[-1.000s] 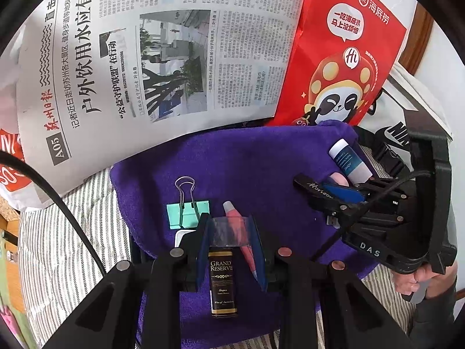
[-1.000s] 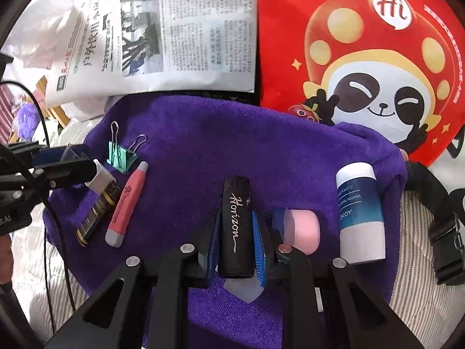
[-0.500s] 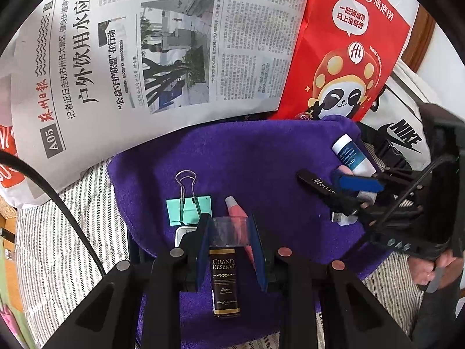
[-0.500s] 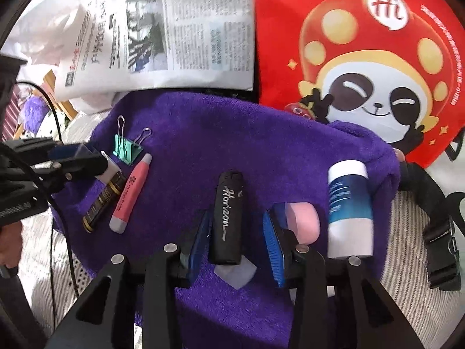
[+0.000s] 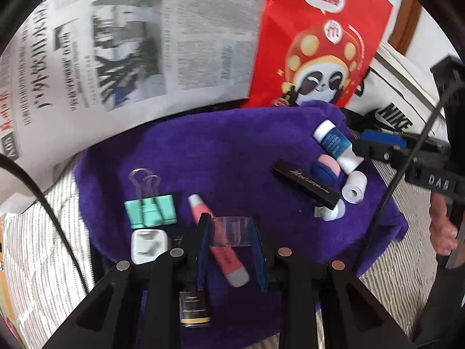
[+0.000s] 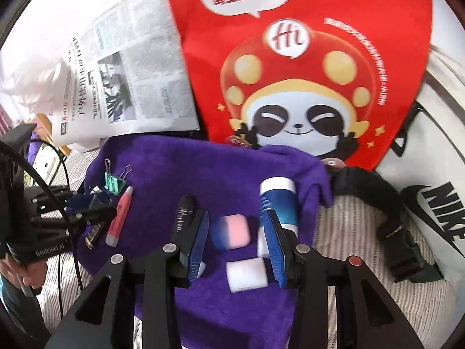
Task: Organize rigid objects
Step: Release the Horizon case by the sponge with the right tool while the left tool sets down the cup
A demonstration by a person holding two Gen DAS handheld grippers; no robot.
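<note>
A purple towel (image 5: 232,151) (image 6: 186,168) holds small objects. My left gripper (image 5: 231,232) is open above a pink tube (image 5: 221,244); the black "Grand Reserve" bottle (image 5: 194,308) lies to its left, under the left finger. A green binder clip (image 5: 149,209) and a white plug (image 5: 148,245) lie further left. My right gripper (image 6: 237,229) is open around a pink-and-blue eraser (image 6: 231,231). The black "Horizon" stick (image 6: 183,218) (image 5: 305,184) lies left of its left finger, and a blue-and-white bottle (image 6: 279,203) lies behind its right finger. A white roll (image 6: 247,273) lies below.
A newspaper (image 5: 116,52) and a red panda bag (image 5: 319,46) (image 6: 305,58) stand behind the towel. A white Nike bag (image 6: 436,209) and a black strap (image 6: 392,224) lie at the right. A striped sheet (image 5: 52,232) surrounds the towel.
My left gripper let go of the Grand Reserve bottle, opened and shifted right over the pink tube. My right gripper released the Horizon stick, opened and moved right around the eraser.
</note>
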